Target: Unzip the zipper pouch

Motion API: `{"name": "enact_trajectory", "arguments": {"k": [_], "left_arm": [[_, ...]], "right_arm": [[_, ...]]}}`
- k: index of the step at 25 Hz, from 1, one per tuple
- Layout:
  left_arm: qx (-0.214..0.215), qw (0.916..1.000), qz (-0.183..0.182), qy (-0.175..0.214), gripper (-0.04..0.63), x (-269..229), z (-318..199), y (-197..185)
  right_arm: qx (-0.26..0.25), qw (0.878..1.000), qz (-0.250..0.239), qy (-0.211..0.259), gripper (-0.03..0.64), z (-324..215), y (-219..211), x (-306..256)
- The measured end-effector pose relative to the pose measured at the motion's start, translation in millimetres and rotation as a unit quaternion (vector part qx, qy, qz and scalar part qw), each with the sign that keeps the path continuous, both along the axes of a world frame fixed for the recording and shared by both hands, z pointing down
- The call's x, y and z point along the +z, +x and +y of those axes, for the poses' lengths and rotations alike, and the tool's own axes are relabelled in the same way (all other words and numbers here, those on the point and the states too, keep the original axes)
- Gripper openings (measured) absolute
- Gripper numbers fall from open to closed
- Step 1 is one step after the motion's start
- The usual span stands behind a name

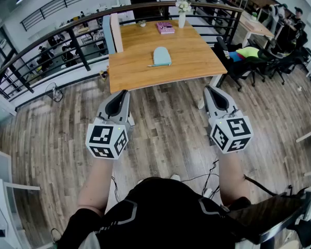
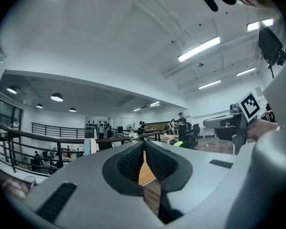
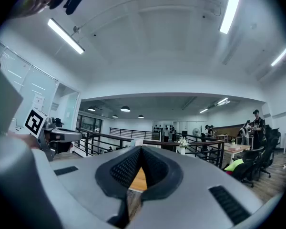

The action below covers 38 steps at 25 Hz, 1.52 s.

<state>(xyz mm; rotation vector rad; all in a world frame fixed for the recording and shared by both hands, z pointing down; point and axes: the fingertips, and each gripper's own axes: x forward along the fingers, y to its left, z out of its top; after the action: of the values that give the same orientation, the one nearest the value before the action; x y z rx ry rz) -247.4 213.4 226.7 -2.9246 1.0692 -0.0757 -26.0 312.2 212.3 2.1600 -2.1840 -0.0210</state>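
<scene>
I see the pale blue zipper pouch (image 1: 161, 56) lying flat near the middle of the wooden table (image 1: 140, 71), with nothing touching it. A pink book (image 1: 165, 27) and a vase of flowers (image 1: 182, 15) stand at the table's far edge. My left gripper (image 1: 125, 95) and right gripper (image 1: 209, 90) hang level over the floor on the near side, both with jaws pressed together and empty.

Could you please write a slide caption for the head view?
Left gripper and right gripper, both shut, held short of the table bearing the zipper pouch.
</scene>
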Motion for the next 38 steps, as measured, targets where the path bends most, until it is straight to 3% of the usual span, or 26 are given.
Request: {"name": "enact_trajectory", "arguments": {"k": [9, 15, 21, 25, 29, 38], "left_arm": [[0.005, 0.9995, -0.021, -0.024, 0.029, 11.0, -2.9, 2.8], [0.001, 0.9998, -0.019, -0.007, 0.029, 7.8, -3.3, 2.7], [0.007, 0.9998, -0.015, -0.014, 0.029, 5.9, -1.1, 4.7], [0.001, 0.9999, -0.005, -0.011, 0.031, 2.3, -1.6, 3.0], [-0.013, 0.9997, -0.020, -0.004, 0.034, 5.7, -4.5, 2.3], [-0.008, 0.9997, 0.019, -0.015, 0.180, -4.5, -4.3, 2.1]], "right_arm": [[-0.010, 1.000, 0.025, -0.003, 0.008, -4.2, -7.0, -2.9], [-0.017, 1.000, 0.000, 0.004, 0.009, -5.7, -6.0, -4.0], [-0.016, 1.000, -0.006, 0.006, 0.010, -0.9, -3.4, -4.7], [-0.013, 1.000, -0.008, 0.010, 0.050, -0.7, -1.2, -5.5], [-0.011, 1.000, -0.005, 0.017, 0.107, -1.9, 2.9, -6.7], [-0.031, 1.000, -0.006, 0.004, 0.208, -10.3, 1.0, -2.0]]}}
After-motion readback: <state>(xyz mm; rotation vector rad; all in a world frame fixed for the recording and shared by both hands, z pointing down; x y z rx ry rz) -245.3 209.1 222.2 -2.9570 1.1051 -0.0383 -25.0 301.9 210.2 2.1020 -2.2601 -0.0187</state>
